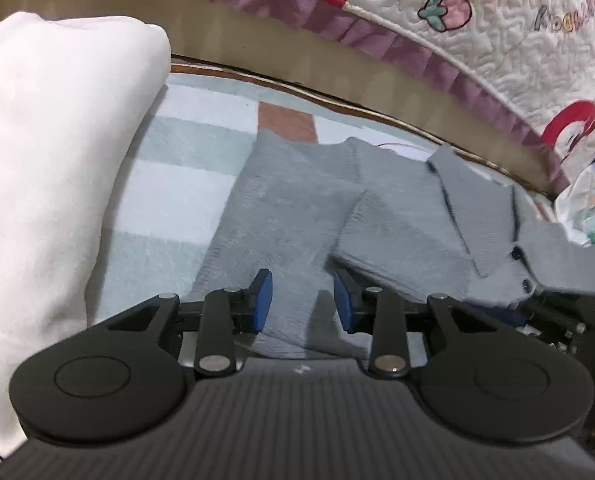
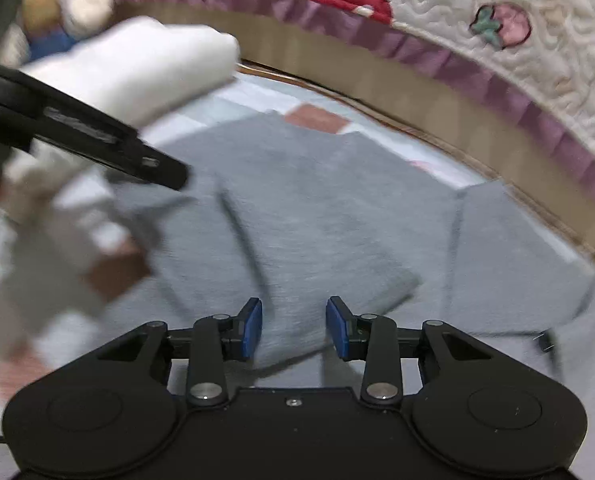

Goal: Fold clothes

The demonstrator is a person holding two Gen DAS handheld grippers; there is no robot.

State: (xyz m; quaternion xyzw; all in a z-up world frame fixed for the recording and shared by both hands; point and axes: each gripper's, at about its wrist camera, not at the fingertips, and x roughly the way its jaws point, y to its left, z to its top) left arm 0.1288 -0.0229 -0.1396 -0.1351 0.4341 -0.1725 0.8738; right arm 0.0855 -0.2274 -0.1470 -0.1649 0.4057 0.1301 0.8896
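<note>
A grey knit cardigan (image 1: 297, 208) with dark buttons lies flat on a pale checked blanket (image 1: 177, 184). Its sleeve is folded across the body and the collar lies at the right. My left gripper (image 1: 303, 300) is open and empty just above the cardigan's lower part. In the right wrist view the cardigan (image 2: 297, 208) fills the middle, blurred by motion. My right gripper (image 2: 293, 328) is open and empty over a folded edge of it. The left gripper's black body (image 2: 97, 132) shows at the left in that view.
A folded white garment (image 1: 57, 160) lies at the left on the blanket; it also shows in the right wrist view (image 2: 157, 68). A quilted cover with purple trim (image 1: 497, 48) runs along the far side. Patterned cloth (image 1: 593, 204) sits at the right edge.
</note>
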